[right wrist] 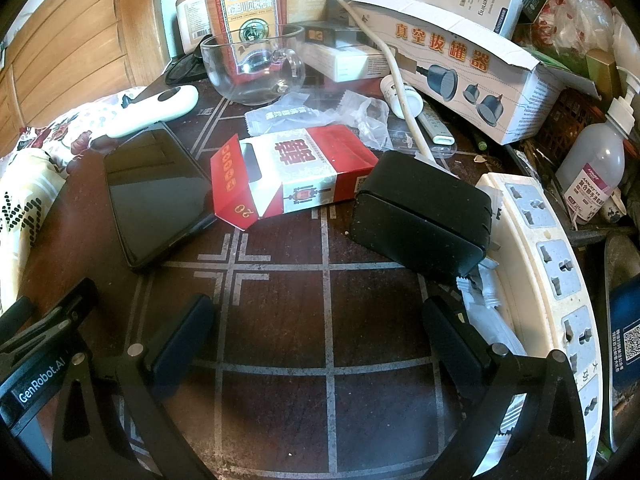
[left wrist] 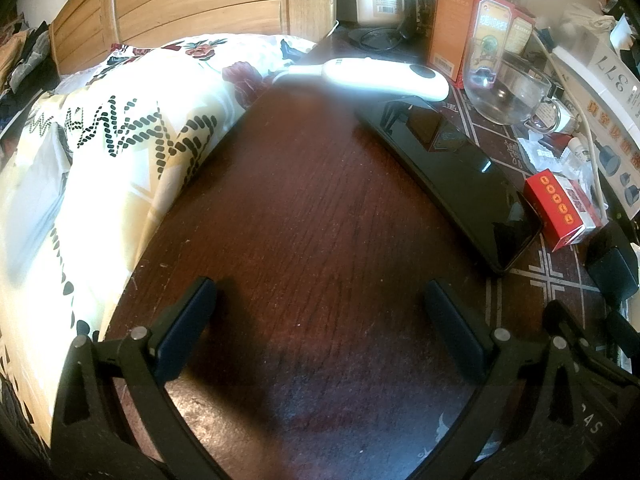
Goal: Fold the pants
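No pants show in either view. My left gripper [left wrist: 320, 300] is open and empty, low over a dark wooden bedside table [left wrist: 304, 208]. My right gripper [right wrist: 320, 316] is open and empty over the same table [right wrist: 328, 300], where white grid lines are painted. The left gripper's body shows at the left edge of the right wrist view [right wrist: 36, 340]. A bed with patterned yellow and white bedding [left wrist: 80, 168] lies left of the table.
On the table lie a black phone [left wrist: 452, 168], a white handheld device [left wrist: 384, 74], a glass cup [right wrist: 252, 66], a red cigarette box [right wrist: 288, 172], a black adapter [right wrist: 420, 212], a white power strip [right wrist: 548, 268] and several boxes. A wooden headboard [left wrist: 192, 4] stands behind.
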